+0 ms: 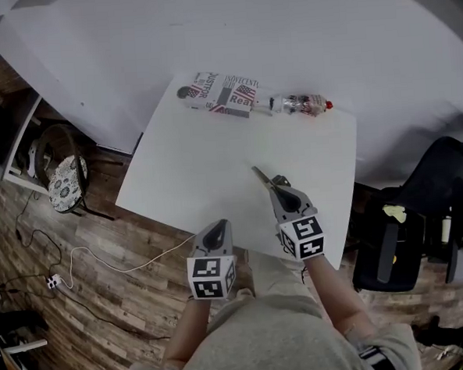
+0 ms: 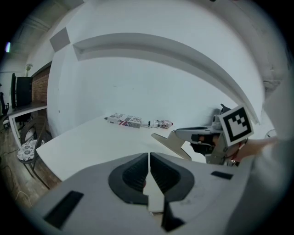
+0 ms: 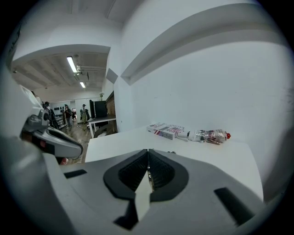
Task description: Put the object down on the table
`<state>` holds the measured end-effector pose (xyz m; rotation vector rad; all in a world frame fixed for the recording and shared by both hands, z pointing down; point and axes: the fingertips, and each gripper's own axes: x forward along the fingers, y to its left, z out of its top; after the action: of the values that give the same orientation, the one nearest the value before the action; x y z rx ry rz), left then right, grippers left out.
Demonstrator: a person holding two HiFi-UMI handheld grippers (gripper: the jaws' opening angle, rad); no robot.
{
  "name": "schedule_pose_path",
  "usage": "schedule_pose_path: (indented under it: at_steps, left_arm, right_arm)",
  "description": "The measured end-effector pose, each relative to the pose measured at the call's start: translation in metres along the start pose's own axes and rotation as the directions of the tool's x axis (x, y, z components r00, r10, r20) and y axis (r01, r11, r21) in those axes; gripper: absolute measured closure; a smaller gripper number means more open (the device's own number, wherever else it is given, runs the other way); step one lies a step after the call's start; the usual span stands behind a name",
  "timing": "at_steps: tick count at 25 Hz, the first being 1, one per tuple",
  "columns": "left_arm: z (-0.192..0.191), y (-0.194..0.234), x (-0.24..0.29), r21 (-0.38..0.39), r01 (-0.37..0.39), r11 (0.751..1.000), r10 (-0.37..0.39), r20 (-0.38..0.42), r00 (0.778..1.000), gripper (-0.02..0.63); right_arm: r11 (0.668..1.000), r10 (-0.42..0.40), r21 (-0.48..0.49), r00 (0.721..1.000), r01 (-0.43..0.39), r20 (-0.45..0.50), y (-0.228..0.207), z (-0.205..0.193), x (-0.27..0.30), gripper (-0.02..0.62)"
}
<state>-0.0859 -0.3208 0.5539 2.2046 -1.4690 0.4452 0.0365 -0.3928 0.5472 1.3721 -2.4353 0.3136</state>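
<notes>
A small dark object [image 1: 277,181] lies on the white table [image 1: 214,150], just right of my right gripper's tip; in the right gripper view this object [image 3: 172,152] peeks over the gripper body. My right gripper [image 1: 256,171] [image 3: 148,156] is low over the table's middle with its jaws together and nothing clearly between them. The left gripper view shows the right gripper [image 2: 158,136] from the side. At the table's near edge my left gripper [image 1: 219,225] [image 2: 149,158] is shut and empty.
A flat box with flag print [image 1: 222,92] [image 3: 166,130] and a clear plastic bottle with a red cap [image 1: 301,103] [image 3: 211,135] lie along the far edge by the white wall. A black office chair [image 1: 421,208] stands to the right, and a round stool [image 1: 65,181] to the left.
</notes>
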Motion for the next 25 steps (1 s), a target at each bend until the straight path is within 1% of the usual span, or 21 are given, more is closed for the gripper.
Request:
schedule_pose_path:
  at_steps: [14, 20, 25]
  left_arm:
    - [-0.001, 0.001, 0.014, 0.003, 0.004, 1.0, -0.004, -0.023, 1.0, 0.591]
    - [-0.002, 0.003, 0.015, 0.002, 0.004, 1.0, -0.004, -0.024, 1.0, 0.591]
    - [-0.003, 0.003, 0.014, 0.001, 0.004, 1.0, -0.004, -0.025, 1.0, 0.591]
  right_arm:
    - [1.0, -0.003, -0.021, 0.992, 0.0, -0.128, -0.014, -0.035, 0.042, 0.586]
    - [1.0, -0.009, -0.03, 0.988, 0.005, -0.153, -0.016, -0.042, 0.047, 0.586]
    - [0.999, -0.016, -0.043, 0.989, 0.01, -0.149, -0.018, -0.043, 0.047, 0.586]
